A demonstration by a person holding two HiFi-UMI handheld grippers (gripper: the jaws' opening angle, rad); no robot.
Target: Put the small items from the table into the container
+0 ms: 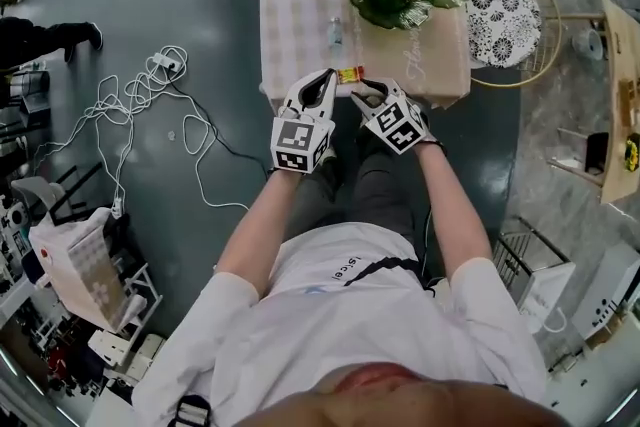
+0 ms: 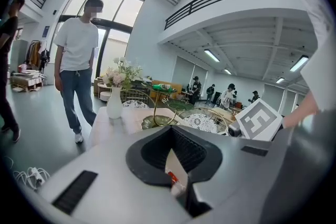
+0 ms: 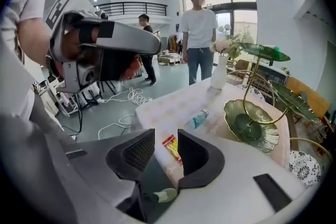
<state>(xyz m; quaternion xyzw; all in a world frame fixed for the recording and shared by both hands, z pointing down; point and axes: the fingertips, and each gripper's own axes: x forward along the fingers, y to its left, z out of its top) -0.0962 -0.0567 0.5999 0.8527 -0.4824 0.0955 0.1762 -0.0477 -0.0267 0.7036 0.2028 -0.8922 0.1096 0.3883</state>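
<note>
**A:** What surrounds the tabletop?

**B:** From the head view, the tabletop [image 1: 300,5] lies at 12 o'clock under a pale checked cloth. White cables [image 1: 150,90] loop over the grey floor at 10 o'clock. A round side table [image 1: 503,3] with a black-and-white patterned top stands at 2 o'clock. A white vase [image 3: 218,73] stands at the tabletop's far end, and a person [image 3: 199,23] in a white shirt stands beyond it.

**A:** And the small items?

**B:** A flat red-and-yellow sachet [image 3: 171,147] lies by the near edge. A small clear bottle [image 3: 198,118] with a blue-green tint lies on its side at the sachet's 1 o'clock, apart from it. Glossy green leaf dishes [image 3: 251,126] on a gold wire stand sit further off at 2 o'clock.

**A:** The claws?

**B:** The right claw [image 3: 166,135] is open. Its ribbed black pads stand apart with the sachet between them, untouched. The left claw [image 2: 170,128] is closed, tips meeting, and grips nothing visible. The sachet shows through the gap behind its tips.
</note>
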